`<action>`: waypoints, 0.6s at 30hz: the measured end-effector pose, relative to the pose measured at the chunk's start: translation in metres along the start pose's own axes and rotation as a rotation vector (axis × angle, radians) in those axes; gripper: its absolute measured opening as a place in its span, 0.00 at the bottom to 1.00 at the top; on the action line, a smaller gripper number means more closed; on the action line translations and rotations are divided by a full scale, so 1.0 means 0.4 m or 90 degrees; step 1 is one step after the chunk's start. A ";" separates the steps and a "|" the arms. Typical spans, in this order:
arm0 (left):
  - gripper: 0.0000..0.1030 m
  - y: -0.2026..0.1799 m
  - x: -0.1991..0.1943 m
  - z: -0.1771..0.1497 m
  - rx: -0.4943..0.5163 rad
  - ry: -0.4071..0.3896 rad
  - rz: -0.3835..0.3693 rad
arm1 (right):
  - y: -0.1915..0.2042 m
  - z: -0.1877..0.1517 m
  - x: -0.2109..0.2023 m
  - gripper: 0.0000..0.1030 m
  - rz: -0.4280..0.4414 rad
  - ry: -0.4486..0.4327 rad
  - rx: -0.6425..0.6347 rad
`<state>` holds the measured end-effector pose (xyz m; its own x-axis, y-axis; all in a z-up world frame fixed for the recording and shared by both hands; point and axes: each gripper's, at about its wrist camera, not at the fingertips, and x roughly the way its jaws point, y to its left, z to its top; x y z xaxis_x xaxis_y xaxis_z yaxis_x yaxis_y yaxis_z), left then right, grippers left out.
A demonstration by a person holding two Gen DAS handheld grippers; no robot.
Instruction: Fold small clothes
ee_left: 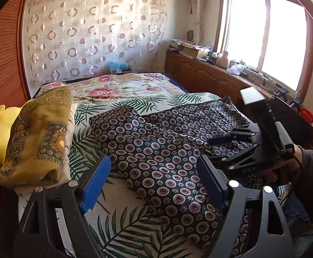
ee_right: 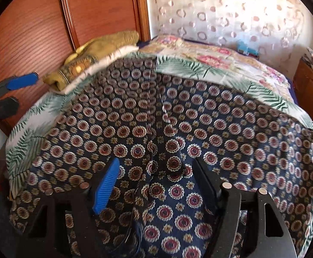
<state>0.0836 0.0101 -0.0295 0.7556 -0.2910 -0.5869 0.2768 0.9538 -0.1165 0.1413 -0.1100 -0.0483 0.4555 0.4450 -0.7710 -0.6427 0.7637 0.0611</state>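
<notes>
Navy patterned garment (ee_left: pixel 156 142) lies spread on the bed (ee_left: pixel 122 86), long axis toward the window. Left gripper (ee_left: pixel 154 185) and right gripper (ee_right: pixel 156 185): jaws spread, empty.

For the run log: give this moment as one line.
garment: spread on bed, unfolded | left gripper: open, above it | right gripper: open, over it, nothing held

I am looking at a bed (ee_left: pixel 135 86) lying under floral and palm-leaf covers, with a circle-patterned curtain (ee_left: pixel 96 34) hanging behind it. Daylight is pouring through the window (ee_left: pixel 270 36) above a wooden cabinet (ee_left: pixel 199 75), and a wood-panelled wall (ee_right: pixel 38 25) is standing alongside.
</notes>
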 end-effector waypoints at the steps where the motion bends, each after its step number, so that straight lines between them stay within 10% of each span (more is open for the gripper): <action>1: 0.80 0.002 -0.002 -0.002 -0.002 0.000 0.000 | 0.004 0.003 0.007 0.59 -0.005 0.000 -0.011; 7: 0.80 0.010 -0.003 -0.013 -0.011 0.002 0.001 | 0.035 0.023 0.027 0.09 0.021 -0.005 -0.053; 18: 0.80 0.003 0.006 -0.028 -0.014 0.011 -0.006 | -0.017 -0.053 -0.074 0.04 0.005 -0.083 -0.003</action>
<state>0.0789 0.0112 -0.0401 0.7425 -0.2987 -0.5995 0.2701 0.9526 -0.1400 0.1189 -0.1382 -0.0395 0.5268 0.5076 -0.6818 -0.6493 0.7580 0.0627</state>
